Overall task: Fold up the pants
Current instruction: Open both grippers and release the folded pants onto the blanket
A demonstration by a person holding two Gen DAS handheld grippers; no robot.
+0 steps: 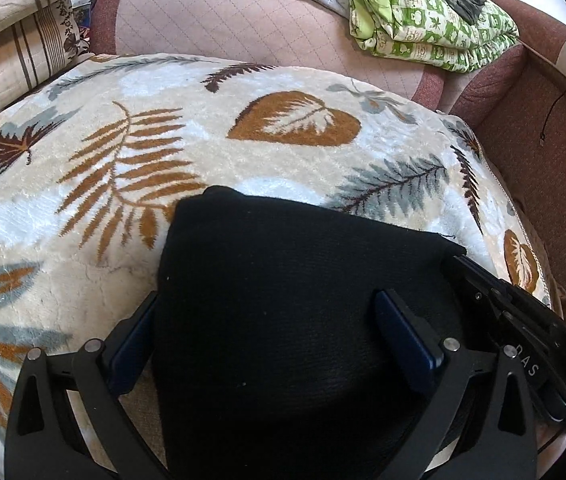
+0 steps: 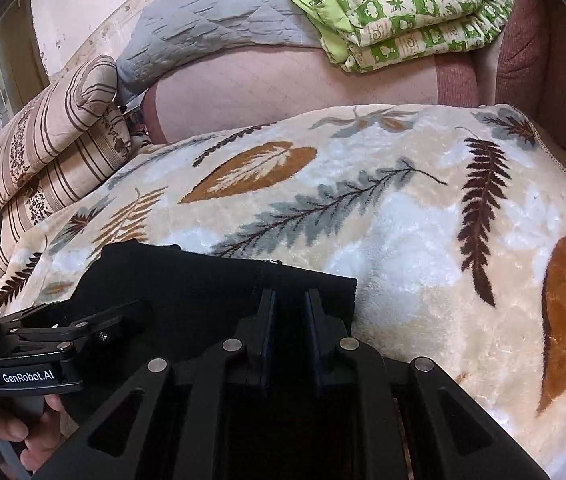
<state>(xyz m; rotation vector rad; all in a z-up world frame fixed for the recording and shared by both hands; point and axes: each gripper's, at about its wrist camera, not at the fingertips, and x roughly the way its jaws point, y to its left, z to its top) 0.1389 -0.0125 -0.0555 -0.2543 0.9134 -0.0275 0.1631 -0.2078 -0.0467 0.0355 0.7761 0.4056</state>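
The pants [image 1: 283, 300] lie on a blanket [image 1: 163, 184] spread over the bed [image 1: 243, 28], at the 6 o'clock edge of both views. Behind, a folded quilt [image 1: 431, 20] sits at 1 o'clock and stacked bedding [image 1: 7, 48] at 10 o'clock.

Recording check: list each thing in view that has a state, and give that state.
black pants: folded compact, lying on the leaf blanket
left gripper: open, fingers astride the pants
right gripper: nearly shut over the pants' edge
leaf blanket: spread flat
green quilt: folded, stacked behind
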